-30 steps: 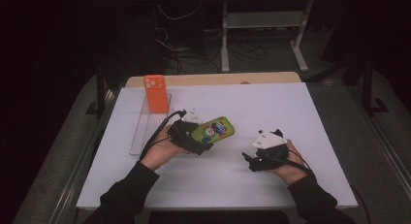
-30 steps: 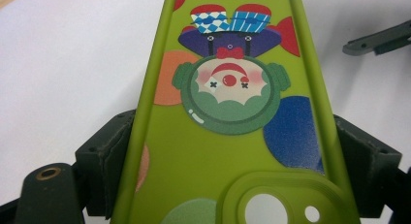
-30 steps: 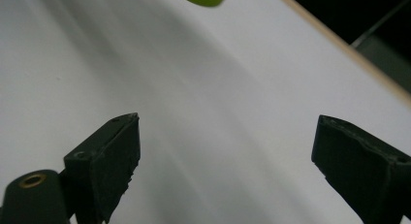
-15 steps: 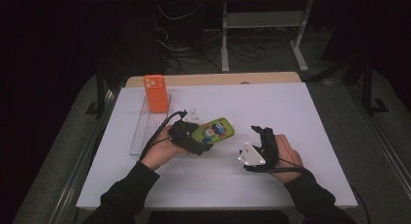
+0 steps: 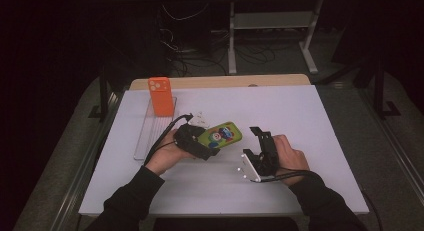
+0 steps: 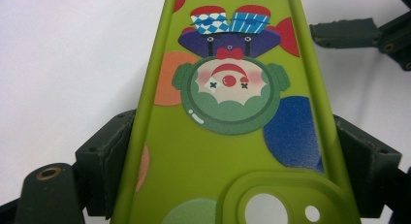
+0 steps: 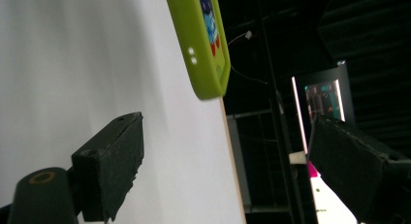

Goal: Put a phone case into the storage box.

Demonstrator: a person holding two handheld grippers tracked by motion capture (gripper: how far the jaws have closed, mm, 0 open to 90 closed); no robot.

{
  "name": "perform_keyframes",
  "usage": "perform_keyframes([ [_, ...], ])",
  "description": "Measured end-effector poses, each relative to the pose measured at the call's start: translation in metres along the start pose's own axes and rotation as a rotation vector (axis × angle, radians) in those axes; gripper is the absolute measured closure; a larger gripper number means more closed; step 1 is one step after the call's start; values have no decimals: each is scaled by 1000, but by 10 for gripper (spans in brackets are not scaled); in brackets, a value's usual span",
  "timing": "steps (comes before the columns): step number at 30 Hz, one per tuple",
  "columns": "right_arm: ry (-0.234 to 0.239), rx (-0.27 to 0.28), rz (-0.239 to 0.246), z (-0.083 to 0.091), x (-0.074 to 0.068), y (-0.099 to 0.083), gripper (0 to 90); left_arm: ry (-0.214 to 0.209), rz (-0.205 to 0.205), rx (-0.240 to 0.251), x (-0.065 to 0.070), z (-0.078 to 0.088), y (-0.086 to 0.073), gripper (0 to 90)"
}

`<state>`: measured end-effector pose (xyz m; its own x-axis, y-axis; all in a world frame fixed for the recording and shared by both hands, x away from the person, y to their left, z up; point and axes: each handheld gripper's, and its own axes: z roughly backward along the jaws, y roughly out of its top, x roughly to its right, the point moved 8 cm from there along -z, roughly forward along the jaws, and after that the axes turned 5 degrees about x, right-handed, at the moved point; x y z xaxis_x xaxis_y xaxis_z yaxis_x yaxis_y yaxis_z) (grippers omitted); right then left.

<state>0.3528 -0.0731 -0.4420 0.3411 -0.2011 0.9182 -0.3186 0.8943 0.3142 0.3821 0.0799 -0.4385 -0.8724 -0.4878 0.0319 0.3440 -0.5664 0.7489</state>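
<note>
I hold the lime-green soft phone case with a clown printed on it (image 6: 228, 112) in my left gripper (image 5: 200, 143), whose two black pads press on its long edges, one on each side, closed tight against the raised rim. The case lies face up between them, near the middle of the white table top (image 5: 310, 116) and just above it. Its print shows a round dark-green head with a pale face, a red nose, pink cheeks and small crossed eyes, a purple collar with a red bow, blue-and-white checked shapes beyond that, and big orange, blue and red dots on the green ground; a raised camera block with round cut-outs sits at the end nearest my left hand. My right gripper (image 5: 260, 151) stands on the table to the right of the case and apart from it, turned on its side; its jaws are wide open with nothing between them, and they have just been easing slightly inward. Behind the case, toward the far left of the table, an orange phone case (image 5: 160, 95) stands upright on a clear flat tray (image 5: 145, 136).
</note>
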Motion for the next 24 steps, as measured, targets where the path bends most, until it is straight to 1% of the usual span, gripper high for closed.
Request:
perform_keyframes([
  [1, -1, 7, 21, -2, 0, 2, 130, -2, 0, 1, 0, 0, 0, 152],
  [2, -11, -4, 23, -2, -1, 3, 135, -2, -13, -8, -1, 0, 0, 152],
  [3, 3, -2, 50, -4, -3, 6, 142, -2, 0, 3, 0, -1, 1, 152],
  [4, 4, 1, 62, -5, -3, 7, 148, -3, 5, 8, 1, -1, 1, 152],
  [5, -7, 5, 61, -7, -4, 9, 157, -3, 5, 10, 1, -1, 1, 152],
  [6, -1, 4, 52, -8, -7, 10, 167, -3, 1, 5, 1, -1, 1, 152],
  [7, -2, 11, 77, -10, -6, 12, 179, -4, 0, 5, 1, -1, 1, 152],
  [9, -16, 27, 102, -12, -6, 16, 202, -5, 4, 8, 1, -1, 1, 152],
  [10, -18, 31, 114, -12, -6, 18, 219, -6, 5, 9, 1, -1, 1, 152],
  [11, -45, 43, 105, -13, -6, 21, 237, -7, 5, 9, 1, -1, 1, 153],
  [12, -40, 43, 107, -14, -7, 21, 252, -7, 4, 10, 1, -1, 1, 152],
  [13, -48, 53, 121, -15, -7, 23, 273, -7, 2, 9, 1, -1, 1, 152],
  [14, -47, 56, 132, -16, -8, 25, 289, -8, 4, 10, 1, -1, 1, 152],
  [15, -49, 61, 133, -17, -9, 26, 308, -9, -17, -9, -1, 0, 0, 152],
  [18, -43, 78, 162, -19, -13, 31, 387, -16, 0, 4, 2, -1, 1, 152],
  [19, -41, 82, 177, -20, -14, 32, 406, -16, -1, 4, 2, -1, 2, 152],
  [20, -39, 82, 180, -21, -16, 34, 428, -15, -8, -2, 2, -1, 1, 152],
  [21, -22, 80, 185, -21, -18, 35, 449, -15, -9, -2, 3, -2, 1, 152],
  [22, -26, 84, 192, -22, -19, 36, 472, -17, -8, -1, 3, -2, 1, 152],
  [24, -21, 85, 193, -24, -21, 37, 517, -19, -20, -12, 3, -3, 1, 152],
])
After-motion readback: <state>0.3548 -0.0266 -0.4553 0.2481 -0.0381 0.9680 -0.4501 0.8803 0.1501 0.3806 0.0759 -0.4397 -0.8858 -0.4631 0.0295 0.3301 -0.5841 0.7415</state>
